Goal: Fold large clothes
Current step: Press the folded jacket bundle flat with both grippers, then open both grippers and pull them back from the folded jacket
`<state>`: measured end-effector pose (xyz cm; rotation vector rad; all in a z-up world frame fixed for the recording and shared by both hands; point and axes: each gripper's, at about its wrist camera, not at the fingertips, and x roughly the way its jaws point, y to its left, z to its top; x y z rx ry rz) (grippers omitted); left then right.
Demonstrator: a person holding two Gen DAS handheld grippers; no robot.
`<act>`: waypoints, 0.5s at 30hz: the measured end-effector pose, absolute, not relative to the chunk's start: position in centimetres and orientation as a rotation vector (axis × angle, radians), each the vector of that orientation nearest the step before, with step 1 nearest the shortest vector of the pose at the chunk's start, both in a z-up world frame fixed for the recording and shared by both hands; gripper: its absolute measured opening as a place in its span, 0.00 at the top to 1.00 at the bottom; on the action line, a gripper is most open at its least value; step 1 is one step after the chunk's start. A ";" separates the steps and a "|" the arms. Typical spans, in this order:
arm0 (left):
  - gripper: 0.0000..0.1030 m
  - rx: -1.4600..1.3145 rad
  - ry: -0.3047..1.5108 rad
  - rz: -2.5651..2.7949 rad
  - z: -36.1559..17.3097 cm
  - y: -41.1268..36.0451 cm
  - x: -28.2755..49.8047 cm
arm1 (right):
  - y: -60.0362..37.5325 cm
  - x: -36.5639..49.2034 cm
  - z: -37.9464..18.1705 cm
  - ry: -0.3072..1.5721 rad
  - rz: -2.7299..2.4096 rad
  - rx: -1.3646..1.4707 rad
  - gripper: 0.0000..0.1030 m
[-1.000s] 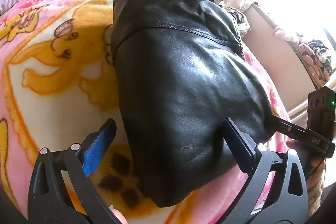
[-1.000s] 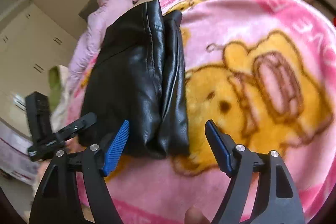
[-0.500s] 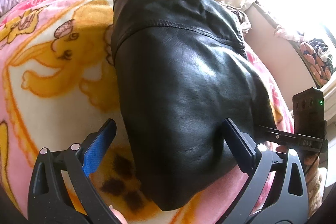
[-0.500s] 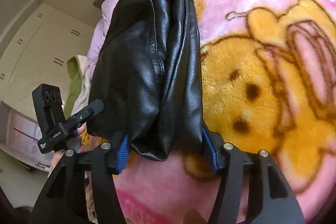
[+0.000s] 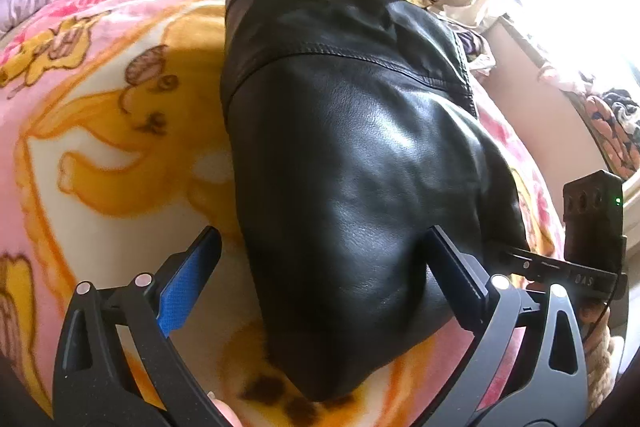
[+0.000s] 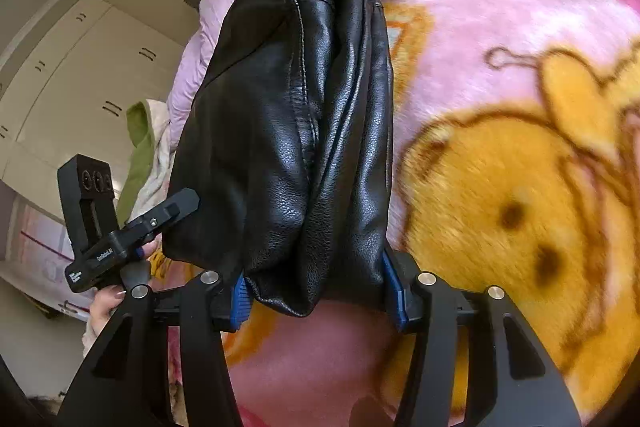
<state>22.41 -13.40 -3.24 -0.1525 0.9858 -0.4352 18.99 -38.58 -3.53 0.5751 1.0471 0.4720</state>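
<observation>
White letters "DAS" show on the black bar of the right tool [image 5: 576, 277], seen from the left wrist. From the right wrist, small white print runs along the left tool [image 6: 108, 247]'s bar, too small and blurred to read. Pink lettering on the blanket [image 6: 500, 39] cannot be made out.

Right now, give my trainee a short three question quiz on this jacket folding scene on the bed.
1. True or false: the right gripper, whose jaws have just been closing, has the folded black leather jacket between its blue pads.
2. Are the left gripper's jaws wide apart or pinched together?
3. What does the jacket rest on: A, a bare wooden floor; B, a pink fleece blanket with yellow cartoon bears; C, a white plastic tray?

Key: 1 true. 2 wide apart, with the jacket's end lying between them. 3 B.
</observation>
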 end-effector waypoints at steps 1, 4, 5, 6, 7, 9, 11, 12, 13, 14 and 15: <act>0.08 -0.151 0.985 -0.431 -3.2 -13.3 22.4 | -38.6 18.9 -3.5 1.046 0.472 0.569 0.51; 0.08 -0.144 0.983 -0.431 -3.0 -13.2 22.3 | -38.5 18.6 -3.3 1.045 0.460 0.554 0.51; 0.08 -0.142 0.982 -0.431 -2.9 -13.2 22.1 | -38.5 18.4 -3.2 1.046 0.450 0.554 0.48; 0.08 -0.140 0.981 -0.430 -2.8 -13.2 22.1 | -38.4 18.2 -3.1 1.043 0.436 0.550 0.45; 0.08 -0.138 0.977 -0.430 -2.7 -13.2 21.9 | -38.3 17.7 -2.7 1.030 0.419 0.534 0.43; 0.08 -0.135 0.971 -0.429 -2.5 -13.2 21.7 | -37.4 17.6 -2.1 1.016 0.384 0.511 0.29; 0.08 -0.134 0.966 -0.430 -2.2 -13.2 21.5 | -36.9 17.1 -1.4 0.995 0.361 0.488 0.28; 0.08 -0.132 0.965 -0.430 -2.1 -13.1 21.5 | -36.7 16.7 -0.9 0.986 0.349 0.473 0.26; 0.08 -0.128 0.963 -0.427 -1.9 -13.1 21.4 | -36.5 16.5 -0.6 0.977 0.336 0.458 0.25; 0.08 -0.125 0.962 -0.426 -1.8 -13.0 21.3 | -36.3 16.0 0.0 0.958 0.319 0.438 0.21; 0.08 -0.123 0.959 -0.426 -1.7 -13.0 21.2 | -36.1 15.6 0.5 0.942 0.311 0.418 0.18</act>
